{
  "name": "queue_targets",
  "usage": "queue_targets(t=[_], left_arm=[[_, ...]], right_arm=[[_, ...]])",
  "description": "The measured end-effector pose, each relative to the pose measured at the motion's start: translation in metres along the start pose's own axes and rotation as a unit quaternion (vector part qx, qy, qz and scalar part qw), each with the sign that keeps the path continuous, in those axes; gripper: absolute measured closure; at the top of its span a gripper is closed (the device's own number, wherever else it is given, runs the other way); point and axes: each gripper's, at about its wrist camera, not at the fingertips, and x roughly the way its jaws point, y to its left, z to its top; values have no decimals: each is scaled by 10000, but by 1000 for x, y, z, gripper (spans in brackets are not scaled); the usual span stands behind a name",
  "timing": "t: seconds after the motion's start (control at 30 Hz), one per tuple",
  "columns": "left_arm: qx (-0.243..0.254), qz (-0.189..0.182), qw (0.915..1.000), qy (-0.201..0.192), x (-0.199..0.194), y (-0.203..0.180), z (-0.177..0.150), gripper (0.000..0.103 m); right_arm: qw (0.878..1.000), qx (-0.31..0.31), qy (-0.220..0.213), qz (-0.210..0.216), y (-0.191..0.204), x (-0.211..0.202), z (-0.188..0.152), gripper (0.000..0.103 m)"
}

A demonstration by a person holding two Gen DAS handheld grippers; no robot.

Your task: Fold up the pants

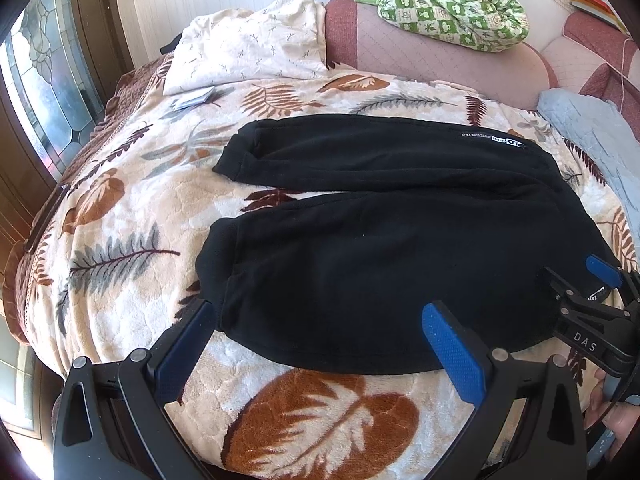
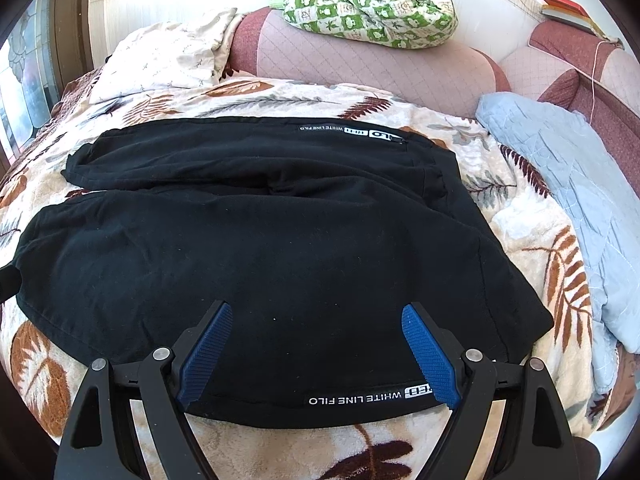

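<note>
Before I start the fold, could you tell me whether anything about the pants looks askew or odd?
Nothing is damaged. The black pants lie flat on the leaf-print blanket, but the two legs splay apart at the cuffs, leaving a wedge of blanket between them.

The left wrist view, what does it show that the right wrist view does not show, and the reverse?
Only the left wrist view shows the right gripper, open over the black pants near the waist end, and a small booklet beside the pillow. Only the right wrist view shows the near leg's white printed stripe. Both show the pants flat on the leaf-print blanket, the far leg's stripe, the green quilt and the grey-blue cloth.
</note>
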Motion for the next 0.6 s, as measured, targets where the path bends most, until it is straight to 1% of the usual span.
queue_targets(t=[0.3, 0.6], left_arm=[[-35, -25, 9997, 234, 14, -1, 1, 0], [-14, 6, 9995, 305, 21, 1, 5, 0]], right_arm=[[9999, 109, 117, 45, -5, 13, -2, 12], [9996, 195, 157, 102, -10, 19, -3, 12]])
